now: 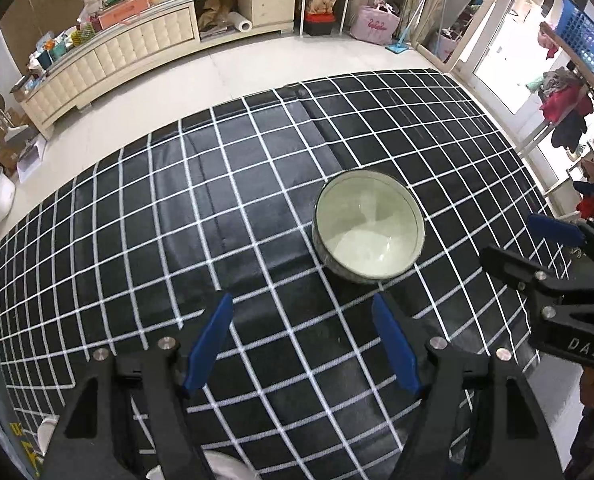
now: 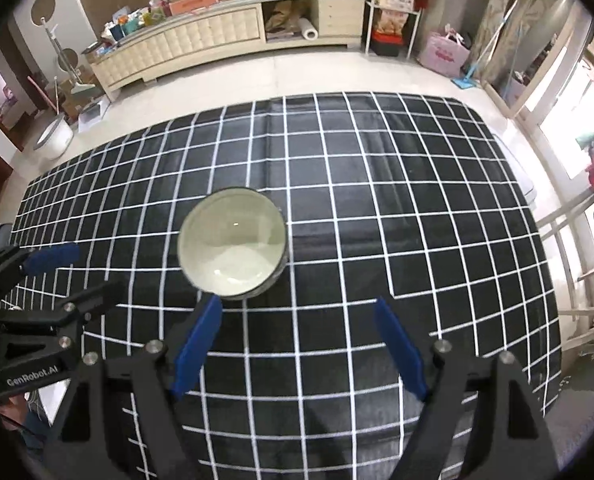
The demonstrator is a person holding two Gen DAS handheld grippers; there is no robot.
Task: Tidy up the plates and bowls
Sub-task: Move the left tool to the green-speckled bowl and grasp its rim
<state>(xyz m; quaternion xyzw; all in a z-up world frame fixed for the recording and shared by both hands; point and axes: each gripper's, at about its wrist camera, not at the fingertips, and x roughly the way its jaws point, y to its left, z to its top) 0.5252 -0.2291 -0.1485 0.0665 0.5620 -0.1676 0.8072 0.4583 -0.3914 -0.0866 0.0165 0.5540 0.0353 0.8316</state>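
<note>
A pale green bowl (image 1: 369,226) with a dark outside stands upright on the black table cloth with white grid lines (image 1: 177,208). It also shows in the right wrist view (image 2: 233,242). My left gripper (image 1: 302,300) is open and empty, a little short of the bowl and to its left. My right gripper (image 2: 297,304) is open and empty, with its left finger (image 2: 199,336) close to the bowl's near rim. The right gripper also shows at the right edge of the left wrist view (image 1: 553,240), and the left gripper at the left edge of the right wrist view (image 2: 53,260).
The cloth-covered table (image 2: 417,200) stands on a light tiled floor. A long cream cabinet (image 2: 217,36) loaded with clutter runs along the far wall. A pink bag (image 2: 443,54) and a white shelf rack (image 2: 393,8) stand at the back right. Clothes racks (image 1: 569,96) line the right side.
</note>
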